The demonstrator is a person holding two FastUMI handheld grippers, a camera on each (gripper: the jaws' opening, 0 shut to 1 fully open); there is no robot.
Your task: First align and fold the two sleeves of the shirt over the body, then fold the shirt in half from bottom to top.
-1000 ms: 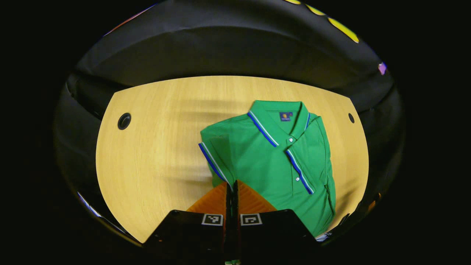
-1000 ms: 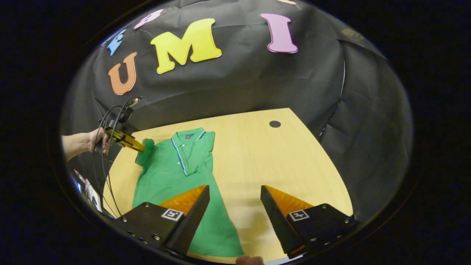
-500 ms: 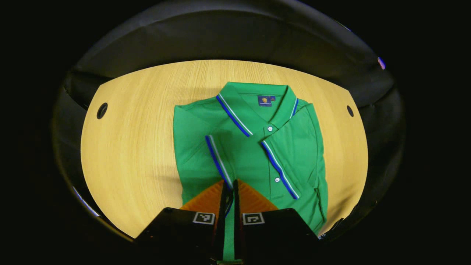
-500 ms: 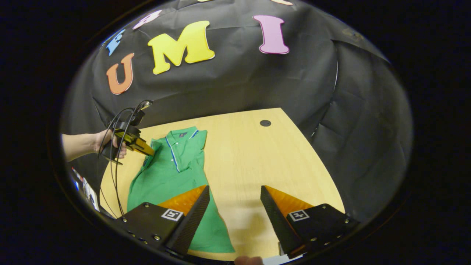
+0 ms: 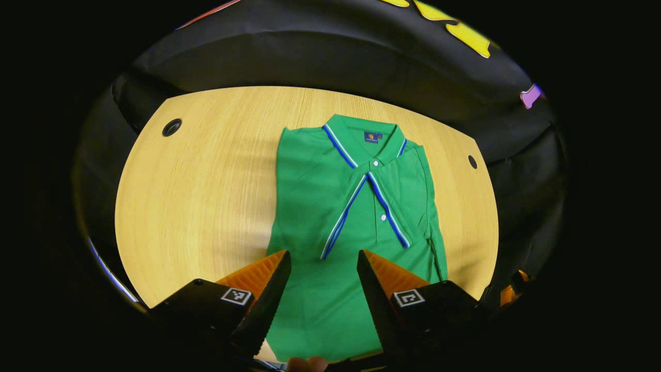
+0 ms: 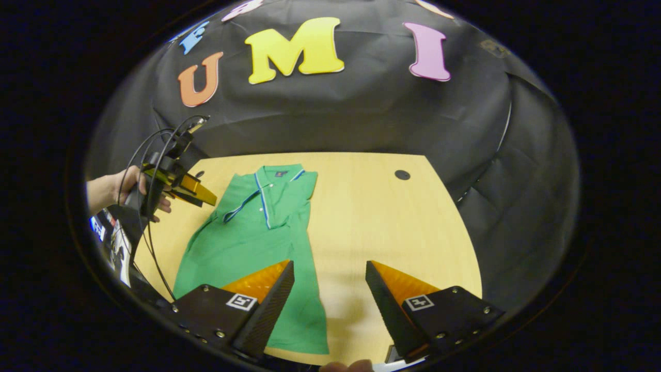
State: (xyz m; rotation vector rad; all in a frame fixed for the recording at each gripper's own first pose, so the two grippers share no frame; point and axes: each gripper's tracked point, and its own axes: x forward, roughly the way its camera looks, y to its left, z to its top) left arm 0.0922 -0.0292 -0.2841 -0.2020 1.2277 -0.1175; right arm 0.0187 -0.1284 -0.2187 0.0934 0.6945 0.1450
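A green polo shirt (image 5: 351,217) with blue-and-white trim lies flat on the wooden table (image 5: 206,196), collar toward the far wall. Both sleeves are folded over its chest, their striped cuffs meeting in a V below the collar. My left gripper (image 5: 323,258) hovers open above the shirt's lower half, holding nothing. In the right gripper view the same shirt (image 6: 248,232) lies at the left, and my right gripper (image 6: 329,268) stands open over the table by the shirt's hem edge. The left gripper (image 6: 209,197) appears there too, held by a hand (image 6: 111,188), raised beside the shirt's shoulder.
Round cable holes sit in the table top (image 5: 172,127) (image 5: 472,161) (image 6: 402,174). Black cloth walls enclose the table on the far and side edges. Bare wood stretches to the right of the shirt in the right gripper view (image 6: 392,232). Cables trail from the left gripper (image 6: 150,155).
My left gripper carried the sleeve over the chest, let it go and opened, then drew back. The sleeve now lies flat on the body. The right gripper stayed open, shifting only slightly.
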